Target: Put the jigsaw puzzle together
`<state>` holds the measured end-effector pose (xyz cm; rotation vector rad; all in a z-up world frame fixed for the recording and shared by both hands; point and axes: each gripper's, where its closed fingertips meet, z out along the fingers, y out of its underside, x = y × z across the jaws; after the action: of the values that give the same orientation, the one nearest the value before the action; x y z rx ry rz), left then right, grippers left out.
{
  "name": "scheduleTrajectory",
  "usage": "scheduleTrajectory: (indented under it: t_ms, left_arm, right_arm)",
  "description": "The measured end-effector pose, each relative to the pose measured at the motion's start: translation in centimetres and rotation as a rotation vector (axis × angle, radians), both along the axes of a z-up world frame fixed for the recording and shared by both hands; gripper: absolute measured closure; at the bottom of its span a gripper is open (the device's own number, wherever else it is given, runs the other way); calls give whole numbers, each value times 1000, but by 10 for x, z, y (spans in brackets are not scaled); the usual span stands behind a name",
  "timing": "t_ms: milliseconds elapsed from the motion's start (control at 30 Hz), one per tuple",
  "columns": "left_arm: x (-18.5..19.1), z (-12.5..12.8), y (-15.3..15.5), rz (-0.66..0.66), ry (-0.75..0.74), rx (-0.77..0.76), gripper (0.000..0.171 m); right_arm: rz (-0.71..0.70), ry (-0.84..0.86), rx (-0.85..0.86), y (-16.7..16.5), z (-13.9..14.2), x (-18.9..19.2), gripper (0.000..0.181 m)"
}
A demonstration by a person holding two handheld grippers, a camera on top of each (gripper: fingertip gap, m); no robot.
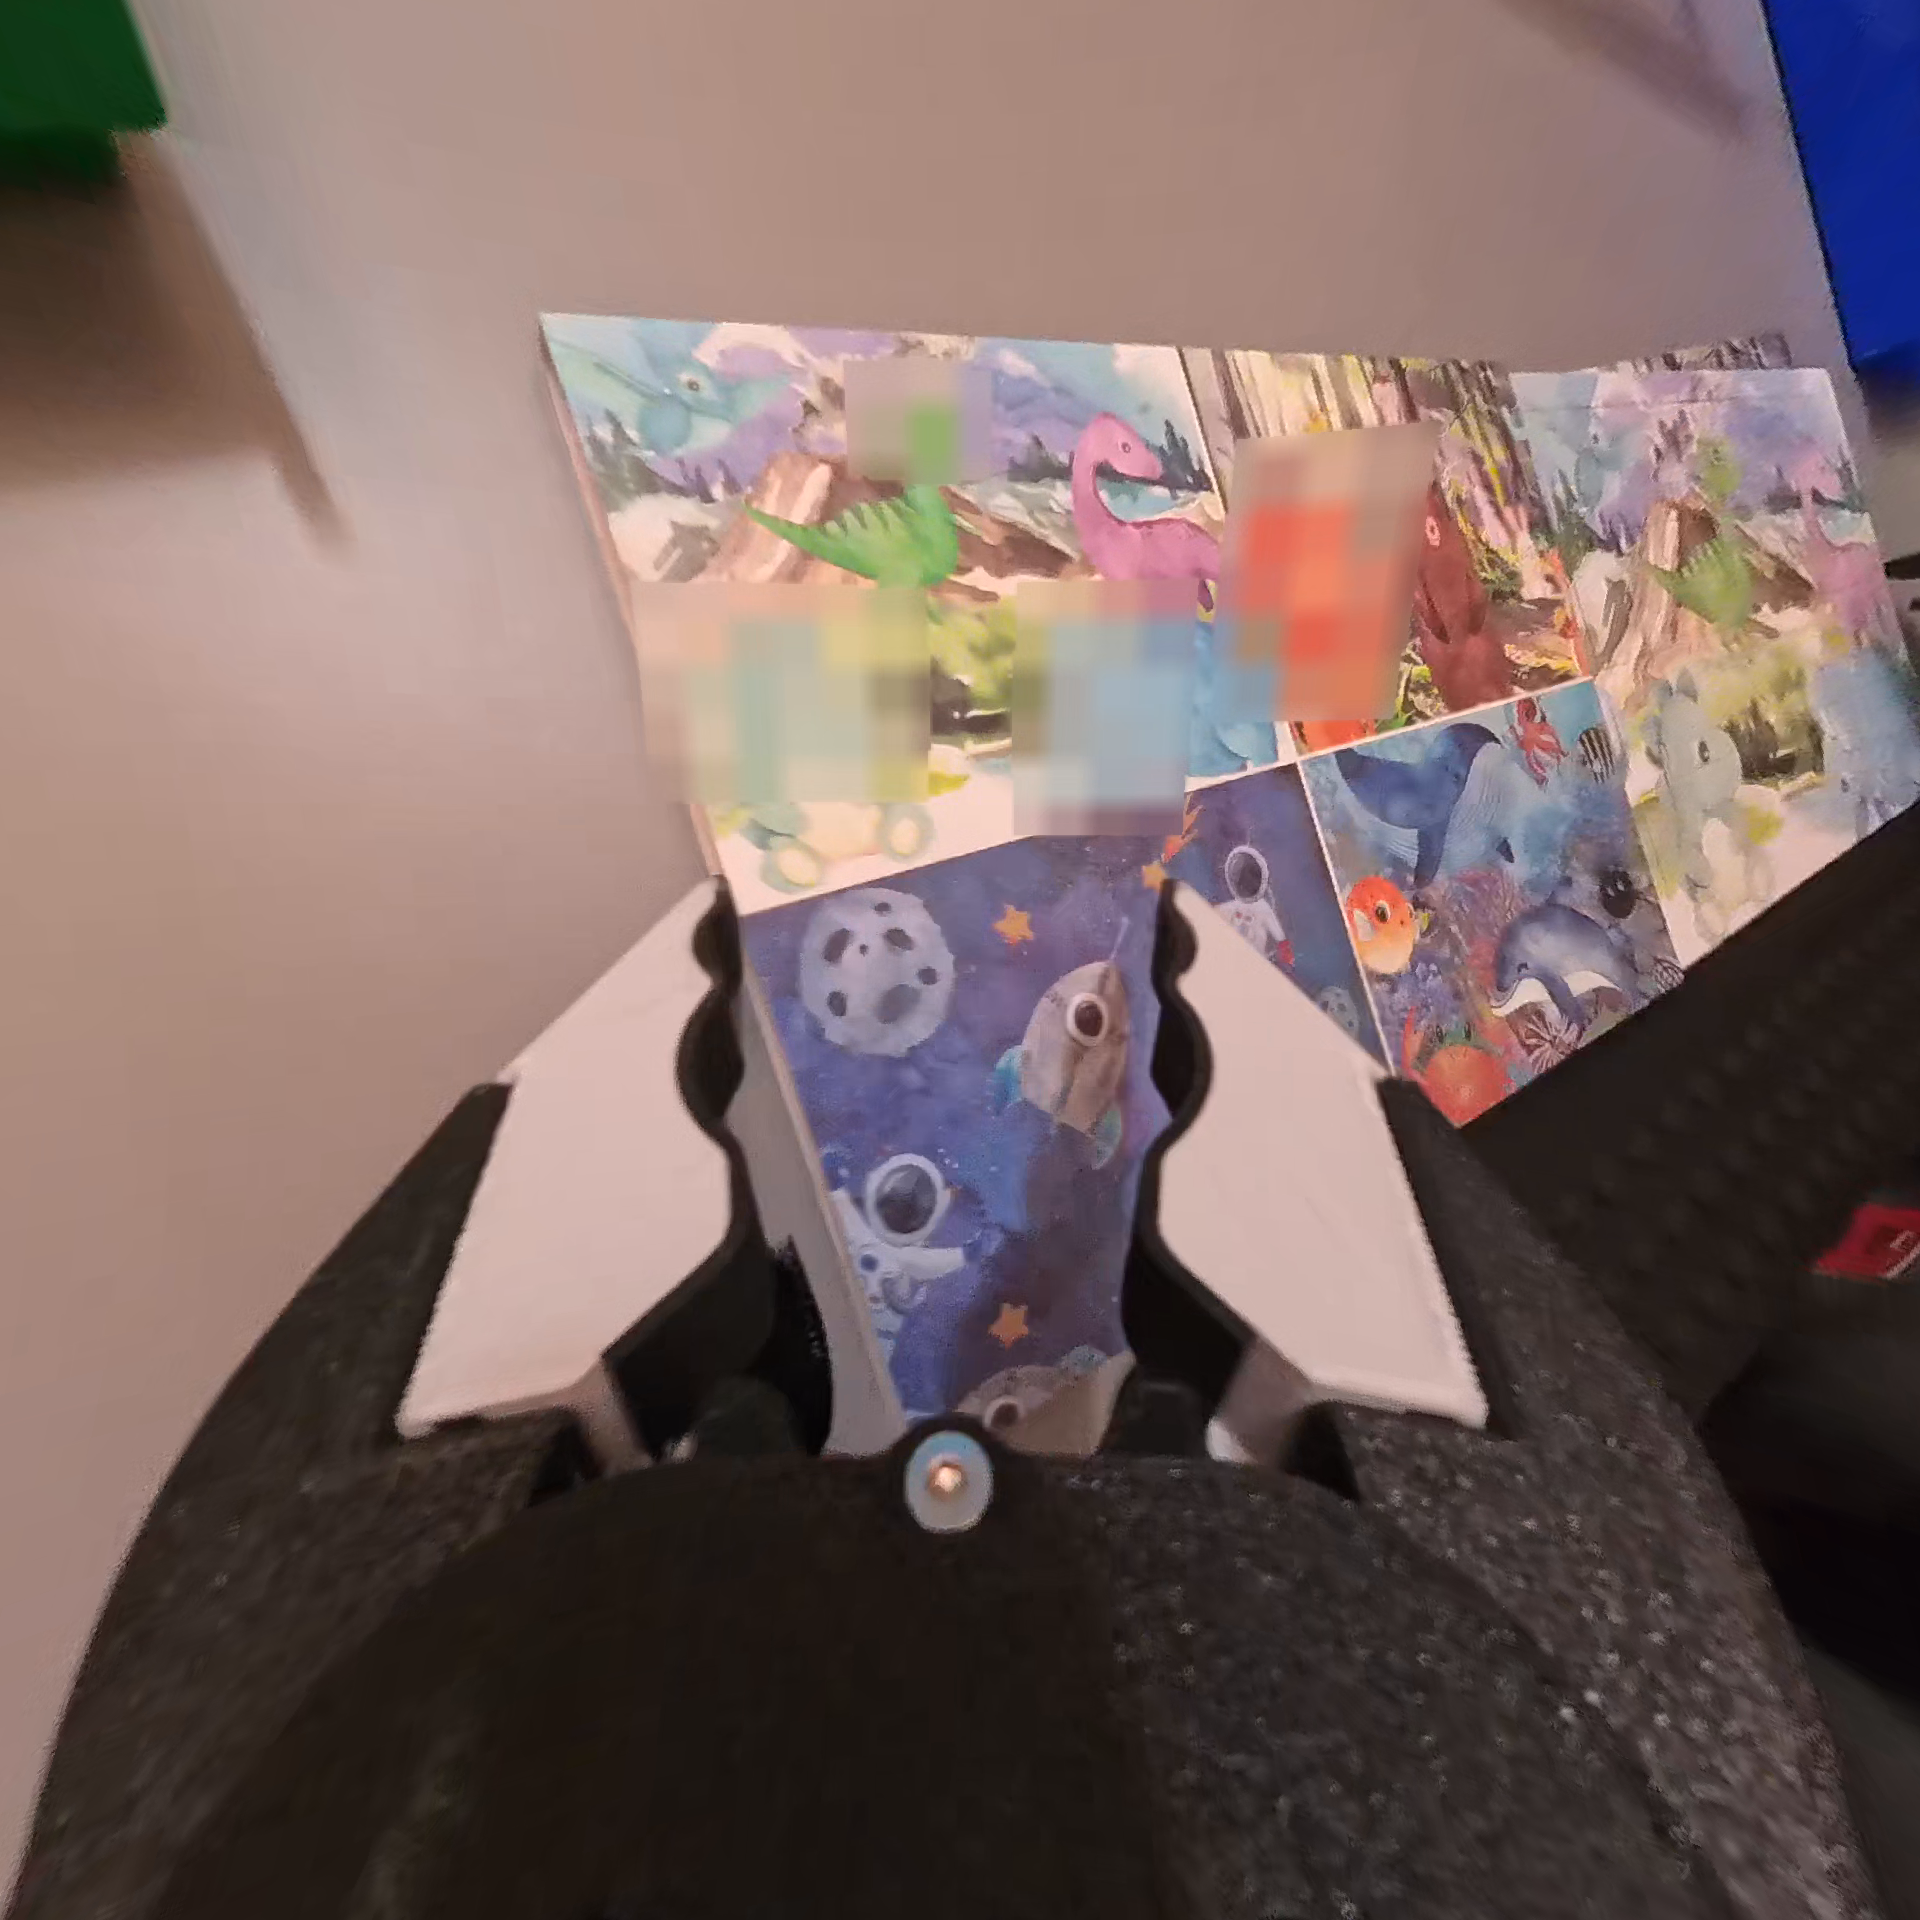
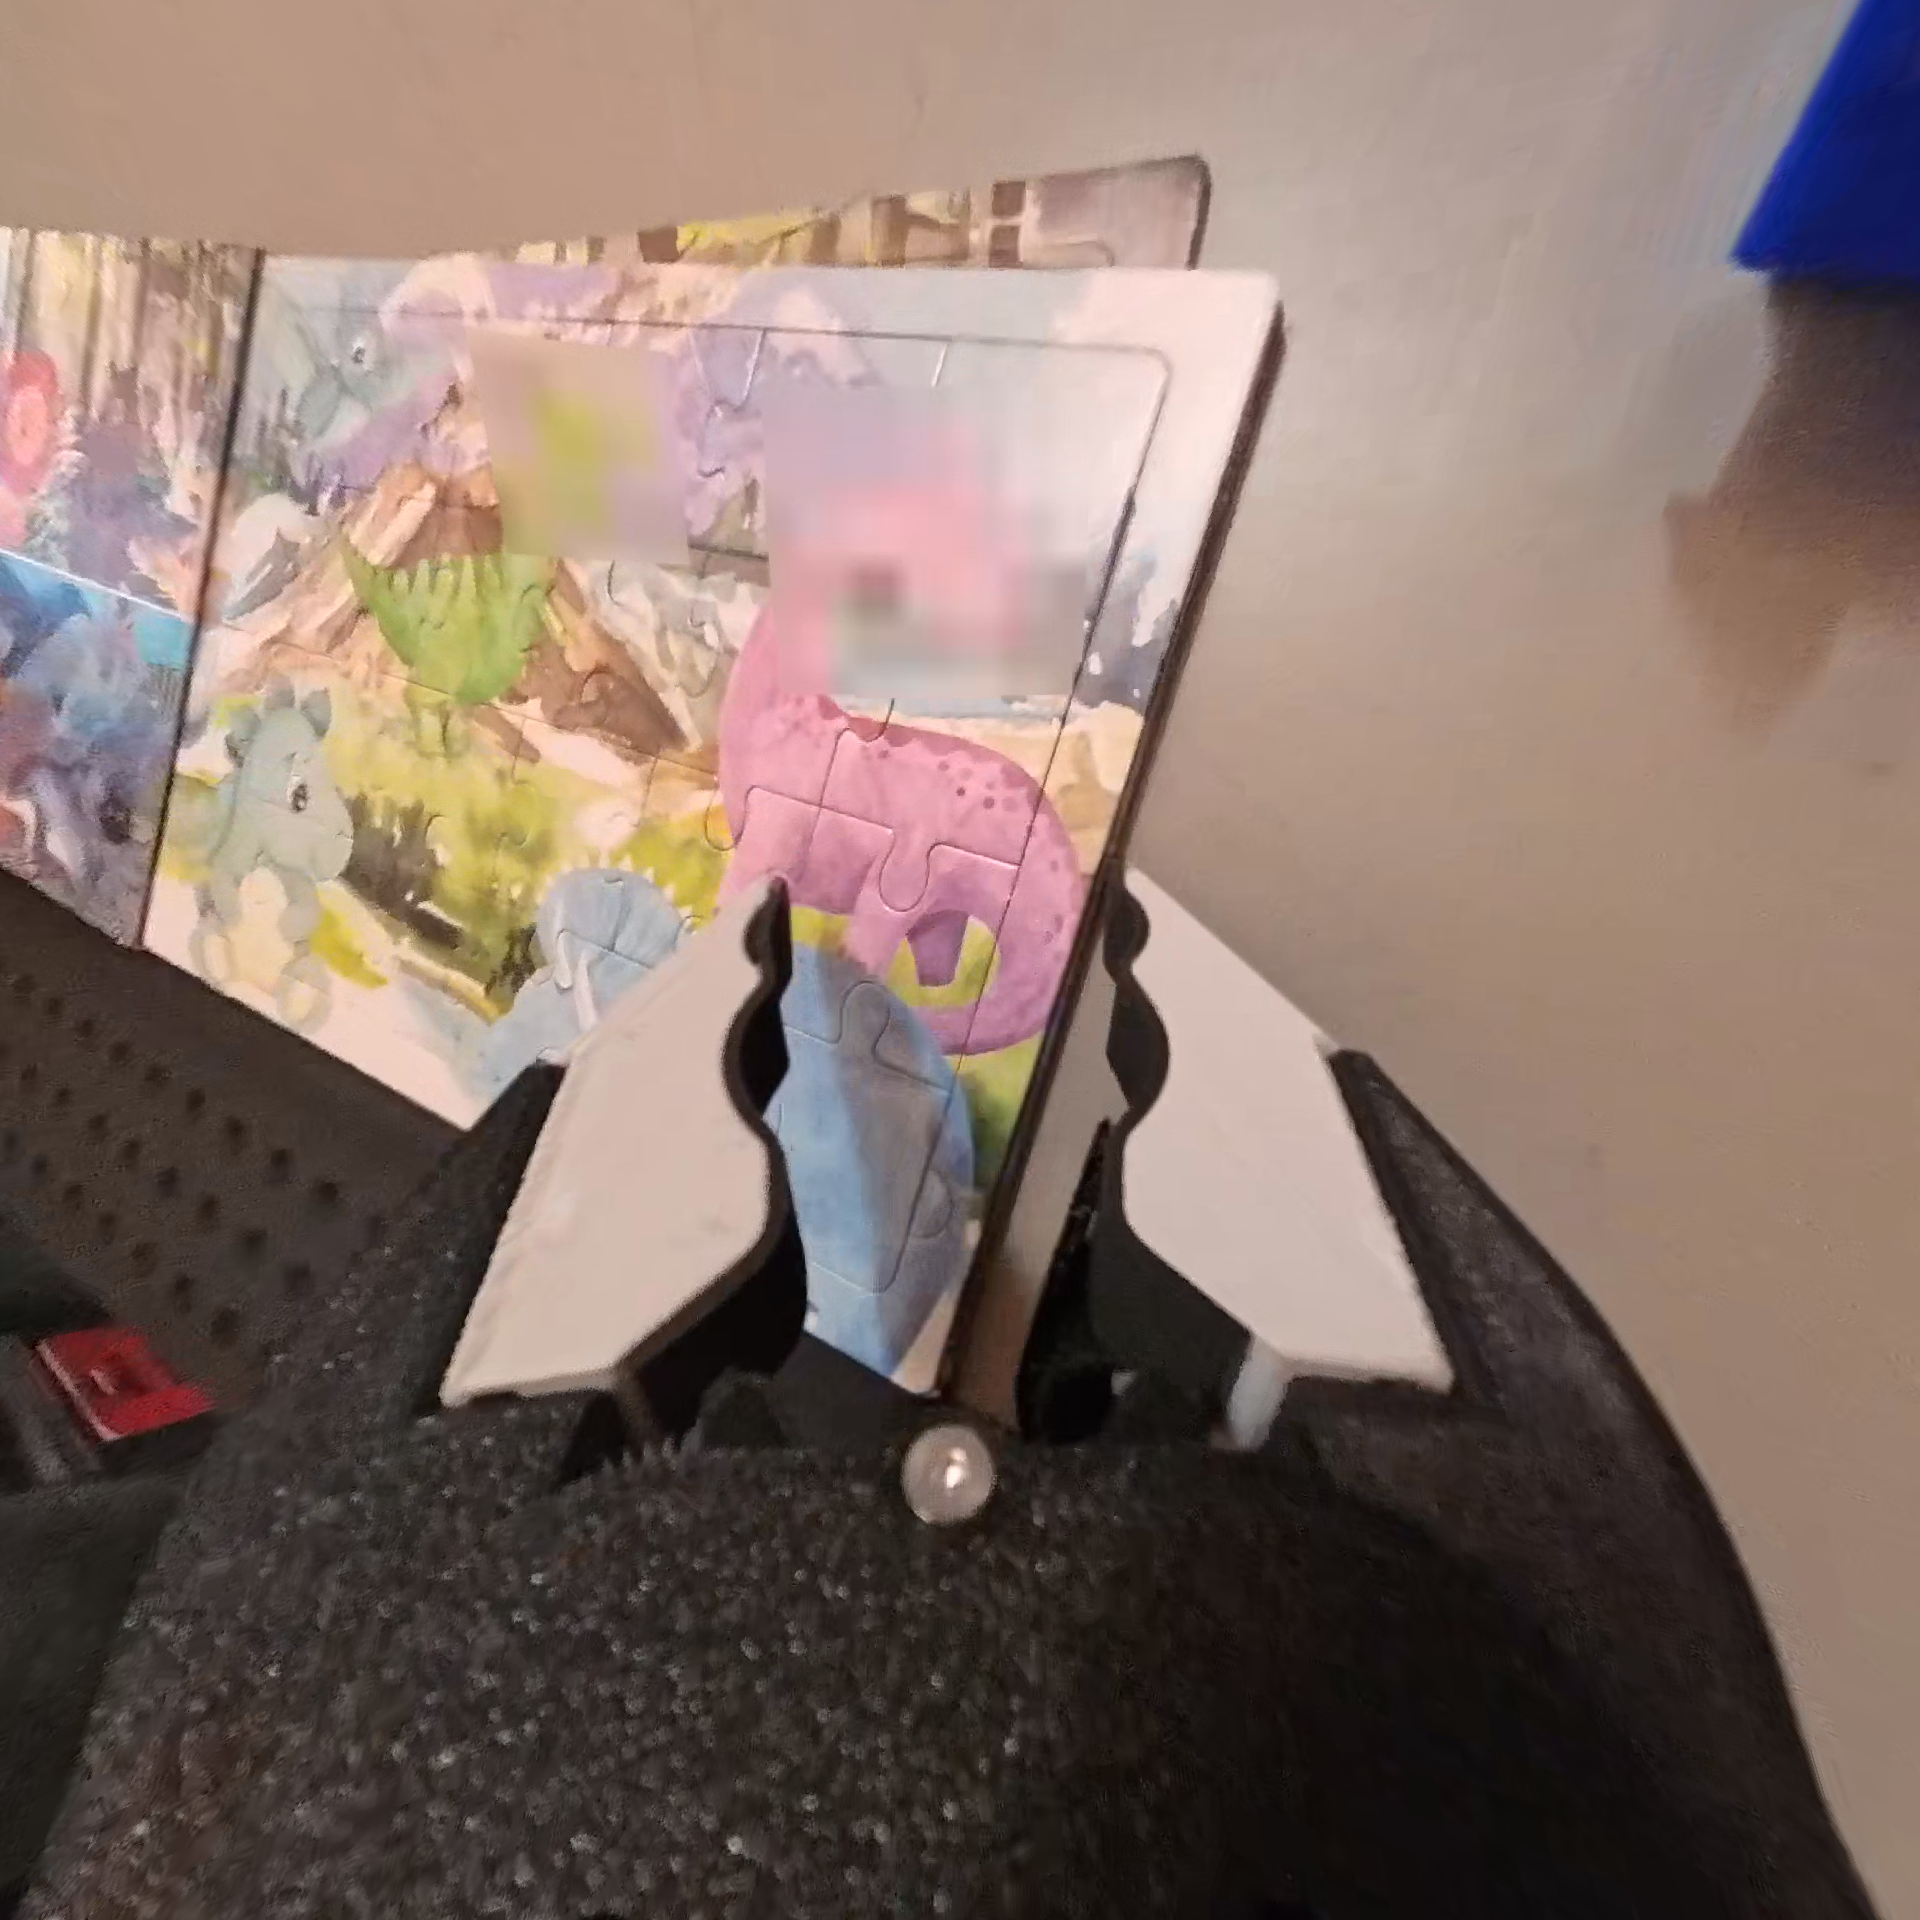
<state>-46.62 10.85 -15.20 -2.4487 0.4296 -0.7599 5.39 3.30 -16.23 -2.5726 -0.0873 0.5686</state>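
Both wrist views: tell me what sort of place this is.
Probably an indoor tabletop work area, though little shows. A plain beige table carries a picture box and a dinosaur puzzle board, with green and blue bins at its far edge.

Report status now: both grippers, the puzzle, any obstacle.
Left gripper straddles the box corner; right gripper straddles the dinosaur puzzle board edge. Grip unclear. Board's pieces look joined. No obstacle seen.
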Motion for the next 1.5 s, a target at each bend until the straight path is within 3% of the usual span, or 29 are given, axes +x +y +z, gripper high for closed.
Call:
scheduleTrajectory:
  t_ms: [133, 300, 367, 433, 467, 633, 733, 800, 833, 867, 933, 1000, 1133, 1233, 1367, 1500]
  left_arm:
    - [15, -2, -4, -15, 60, 23, 65]
    - [15, -3, -4, -19, 77, 32, 62]
    - [8, -5, -3, 8, 101, 30, 69]
    - [-2, -7, -5, 57, 142, 18, 85]
    - [-2, -7, -9, 66, 133, 8, 84]
    - [4, -5, -20, 103, 107, 8, 73]
    - [6, -6, -17, 108, 124, 25, 67]
    - [10, -6, -18, 90, 123, 24, 70]
    - [9, -7, -18, 85, 135, 27, 69]
    - [9, -7, -18, 82, 139, 27, 70]
    - [10, -5, -18, 79, 112, 21, 71]
    - [8, -7, -18, 75, 134, 36, 75]
    - [7, -7, -19, 79, 132, 41, 79]
    - [8, -6, -19, 86, 116, 47, 78]
    - [10, -6, -20, 80, 122, 48, 72]
    - [12, -5, -22, 85, 98, 48, 72]
  right_arm:
    - [-1, -87, -17, 0, -1, -7, 111]
    - [33, -68, 0, 6, 0, -17, 96]
    - [41, -53, -7, 5, 0, -12, 108]
    - [-48, -52, -54, 2, -3, 6, 134]
    - [-76, -33, -59, 2, -3, 8, 138]
    - [-59, 9, -26, 3, 3, -16, 97]
    - [-103, 182, -5, 10, 16, -22, 95]
    - [-47, 502, -10, 7, 43, -46, 132]
    - [-4, 697, 12, 7, 65, -61, 140]
    - [-10, 729, 4, 9, 67, -65, 137]
    - [28, 534, -31, 6, 44, -68, 137]
    - [36, 461, -43, 9, 34, -69, 137]
    - [-17, 186, -79, 11, 8, -43, 137]
    - [39, 234, -110, 4, 6, -69, 132]
    - [48, 169, -88, 8, 6, -84, 129]
    - [119, 372, -116, 4, 11, -131, 140]
